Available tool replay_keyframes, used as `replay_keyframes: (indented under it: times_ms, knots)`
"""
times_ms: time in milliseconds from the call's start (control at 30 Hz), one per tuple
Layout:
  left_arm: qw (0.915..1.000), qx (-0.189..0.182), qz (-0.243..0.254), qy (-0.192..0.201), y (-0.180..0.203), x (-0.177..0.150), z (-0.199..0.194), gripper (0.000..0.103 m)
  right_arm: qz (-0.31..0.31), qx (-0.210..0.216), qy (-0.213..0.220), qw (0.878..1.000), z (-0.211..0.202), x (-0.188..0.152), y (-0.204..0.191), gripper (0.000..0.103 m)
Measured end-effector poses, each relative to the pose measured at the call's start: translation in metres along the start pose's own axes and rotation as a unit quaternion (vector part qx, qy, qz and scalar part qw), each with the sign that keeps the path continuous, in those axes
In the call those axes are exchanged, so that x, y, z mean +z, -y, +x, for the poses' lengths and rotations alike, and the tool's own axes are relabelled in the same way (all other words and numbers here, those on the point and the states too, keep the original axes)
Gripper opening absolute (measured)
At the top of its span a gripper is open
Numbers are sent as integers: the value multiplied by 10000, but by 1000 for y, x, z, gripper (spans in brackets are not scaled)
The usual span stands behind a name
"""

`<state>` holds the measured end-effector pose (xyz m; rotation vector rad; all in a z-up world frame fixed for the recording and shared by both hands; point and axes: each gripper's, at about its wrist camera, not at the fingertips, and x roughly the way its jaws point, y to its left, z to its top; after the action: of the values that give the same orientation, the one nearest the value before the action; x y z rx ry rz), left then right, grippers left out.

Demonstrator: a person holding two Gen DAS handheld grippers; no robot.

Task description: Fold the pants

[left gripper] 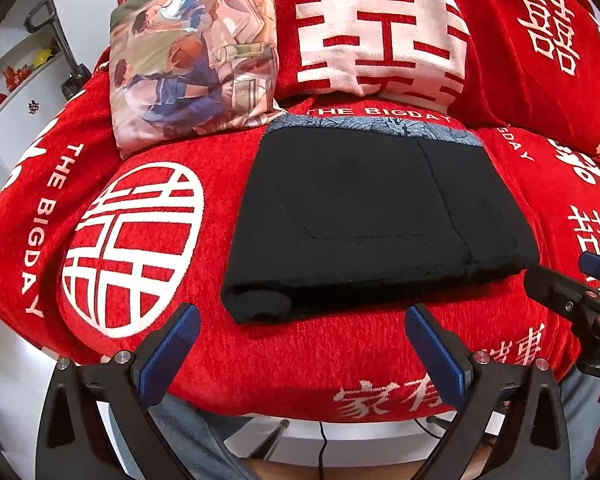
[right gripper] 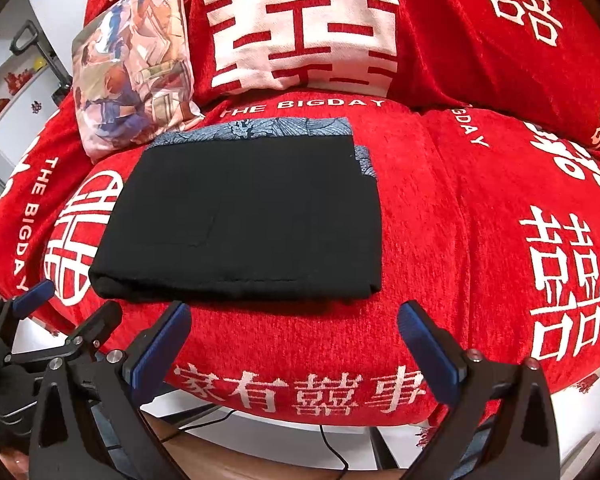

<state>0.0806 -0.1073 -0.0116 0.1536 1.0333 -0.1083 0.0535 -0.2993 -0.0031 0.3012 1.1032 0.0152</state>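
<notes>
With both grippers, left [left gripper: 302, 354] & right [right gripper: 294, 350], spread wide, holding nothing, folded black fabric pants [right gripper: 240, 216] lie flat just beyond; red sofa cover [right gripper: 460, 240] bare to their right.

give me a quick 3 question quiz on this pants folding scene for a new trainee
1. True or false: the left gripper is clamped on the black pants.
2. Multiple choice: what peeks out at the far edge of the folded pants? A) a blue-grey patterned cloth B) a yellow towel C) a white sock
3. Fill in: the printed pillow leans against the sofa back on the pants' ____ side in both views.

Key
1. False: both the left gripper and the right gripper are open and short of the pants, holding nothing.
2. A
3. Left
</notes>
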Motion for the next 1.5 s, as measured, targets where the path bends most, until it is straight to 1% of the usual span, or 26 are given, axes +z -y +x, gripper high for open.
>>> replay_keyframes:
  times_ms: [800,1000,1500]
  knots:
    - [9999,86,36,-77,3,-1,5,102,-114,-259,5,9996,4,-3,-3,103]
    - [9997,181,132,-4,3,-2,4,102,-165,-346,19,9993,4,-4,-5,103]
    - [9997,176,173,-1,5,-3,3,102,-167,-359,14,9992,4,-5,-6,103]
